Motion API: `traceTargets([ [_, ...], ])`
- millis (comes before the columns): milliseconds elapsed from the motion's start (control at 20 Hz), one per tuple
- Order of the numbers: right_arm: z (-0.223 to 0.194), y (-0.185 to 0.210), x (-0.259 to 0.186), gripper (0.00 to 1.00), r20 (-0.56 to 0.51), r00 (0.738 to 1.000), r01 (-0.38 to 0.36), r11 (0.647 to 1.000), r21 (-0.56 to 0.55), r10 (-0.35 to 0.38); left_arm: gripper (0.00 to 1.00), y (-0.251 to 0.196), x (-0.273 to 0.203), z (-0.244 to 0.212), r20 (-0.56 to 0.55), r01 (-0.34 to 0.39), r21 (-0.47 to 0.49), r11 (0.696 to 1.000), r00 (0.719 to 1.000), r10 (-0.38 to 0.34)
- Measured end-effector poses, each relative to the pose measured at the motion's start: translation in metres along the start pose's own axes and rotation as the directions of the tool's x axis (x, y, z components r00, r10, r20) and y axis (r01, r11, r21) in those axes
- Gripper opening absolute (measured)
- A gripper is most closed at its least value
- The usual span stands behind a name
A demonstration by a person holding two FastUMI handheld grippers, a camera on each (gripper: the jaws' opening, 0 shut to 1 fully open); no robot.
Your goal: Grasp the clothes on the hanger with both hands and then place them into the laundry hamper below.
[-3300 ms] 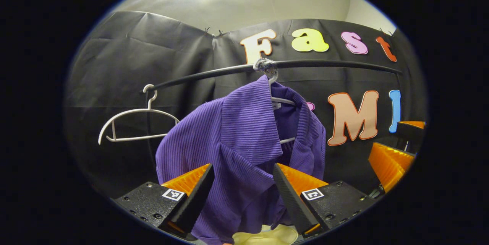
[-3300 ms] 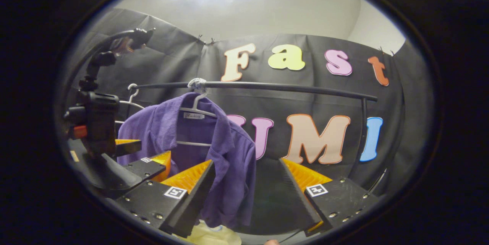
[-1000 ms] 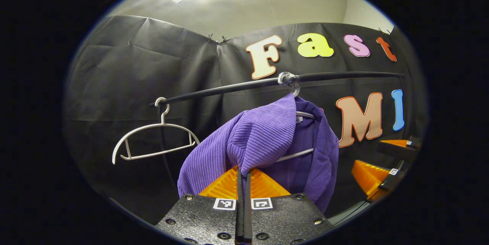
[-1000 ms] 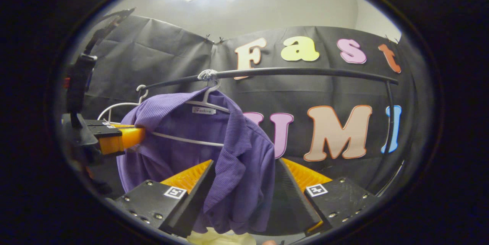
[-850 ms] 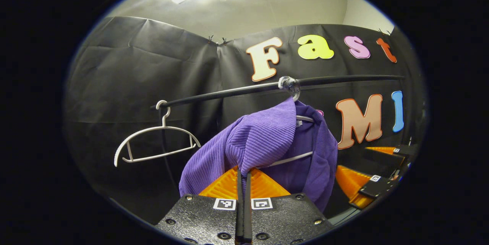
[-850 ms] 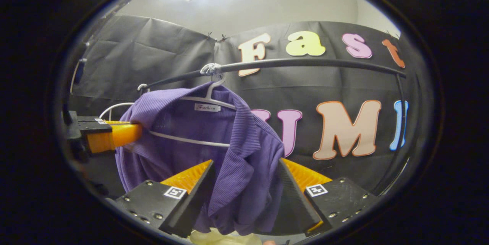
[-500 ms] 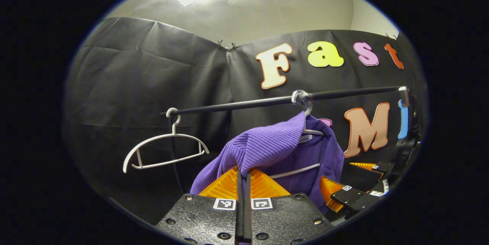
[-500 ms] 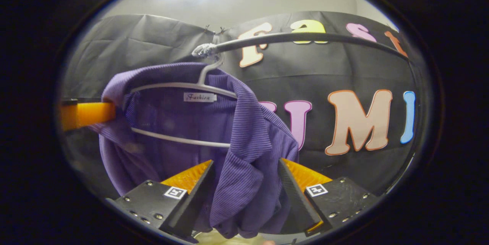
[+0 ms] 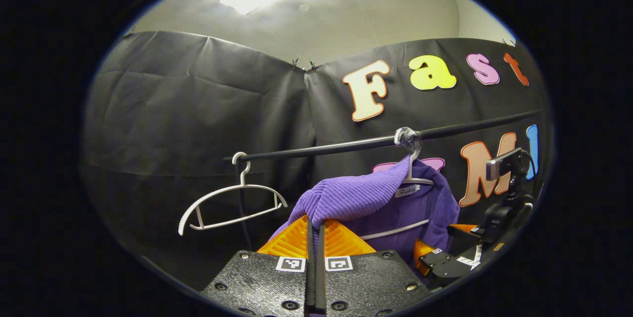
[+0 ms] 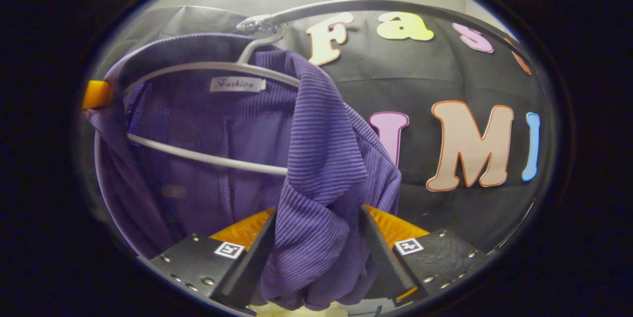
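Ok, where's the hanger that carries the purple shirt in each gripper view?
Left gripper view: the white hanger sits right of centre, its hook on the black rail, the purple shirt draped over it.
Right gripper view: hanger upper left, inside the shirt's collar.
Shared landmark: the rail.

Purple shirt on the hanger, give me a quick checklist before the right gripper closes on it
1. Left gripper shut on the purple shirt: ok, its fingers are closed with a fold of the shoulder pinched between them.
2. Right gripper open: ok, the jaws stand wide apart.
3. Cloth between the right fingers: ok, the shirt's front edge hangs in the gap.
4. White hanger out of the right gripper's gap: ok, its bar sits above the fingertips.
5. Shirt still on the hanger: ok, the hook is on the black rail.
6. Laundry hamper in place below: cannot tell.
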State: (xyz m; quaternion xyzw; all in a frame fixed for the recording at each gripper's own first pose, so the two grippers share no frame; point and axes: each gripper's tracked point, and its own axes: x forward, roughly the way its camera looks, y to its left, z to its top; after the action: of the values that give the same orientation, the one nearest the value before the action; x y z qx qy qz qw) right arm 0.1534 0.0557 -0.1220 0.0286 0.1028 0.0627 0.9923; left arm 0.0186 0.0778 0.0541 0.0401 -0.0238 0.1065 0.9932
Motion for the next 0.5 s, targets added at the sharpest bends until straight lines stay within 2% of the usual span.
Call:
traceTargets([
  [100, -0.003, -0.004, 0.002, 0.62, -0.02, 1.0, 0.011, 1.0, 0.011, -0.011, 0.03, 0.004, 0.001, 0.003, 0.009, -0.012, 0.022, 1.0, 1.0, 0.012],
  [150, -0.004, -0.006, 0.003, 0.47, -0.026, 0.999, 0.03, 0.999, 0.015, -0.03, 0.0, 0.005, 0.001, 0.003, 0.01, -0.015, 0.024, 1.0, 1.0, 0.015],
  [300, 0.001, -0.019, 0.001, 0.16, -0.018, 0.997, 0.07, 0.998, -0.003, -0.07, 0.0, 0.01, 0.004, 0.005, 0.012, -0.027, 0.025, 0.999, 1.0, 0.027],
  [350, 0.002, -0.027, 0.003, 0.18, -0.022, 0.994, 0.109, 0.994, -0.013, -0.109, 0.0, 0.012, 0.006, 0.005, 0.013, -0.031, 0.028, 0.999, 0.999, 0.03],
  [400, 0.002, -0.03, -0.001, 0.05, -0.01, 0.993, 0.115, 0.993, -0.016, -0.115, 0.0, 0.014, 0.006, 0.007, 0.016, -0.034, 0.032, 0.999, 0.999, 0.033],
  [450, 0.004, -0.034, -0.001, 0.09, -0.007, 0.992, 0.128, 0.991, -0.024, -0.128, 0.0, 0.017, 0.008, 0.006, 0.016, -0.039, 0.034, 0.999, 0.999, 0.039],
  [500, 0.007, -0.04, -0.002, 0.09, 0.001, 0.99, 0.139, 0.99, -0.028, -0.139, 0.0, 0.018, 0.009, 0.007, 0.018, -0.042, 0.033, 0.999, 0.999, 0.042],
])
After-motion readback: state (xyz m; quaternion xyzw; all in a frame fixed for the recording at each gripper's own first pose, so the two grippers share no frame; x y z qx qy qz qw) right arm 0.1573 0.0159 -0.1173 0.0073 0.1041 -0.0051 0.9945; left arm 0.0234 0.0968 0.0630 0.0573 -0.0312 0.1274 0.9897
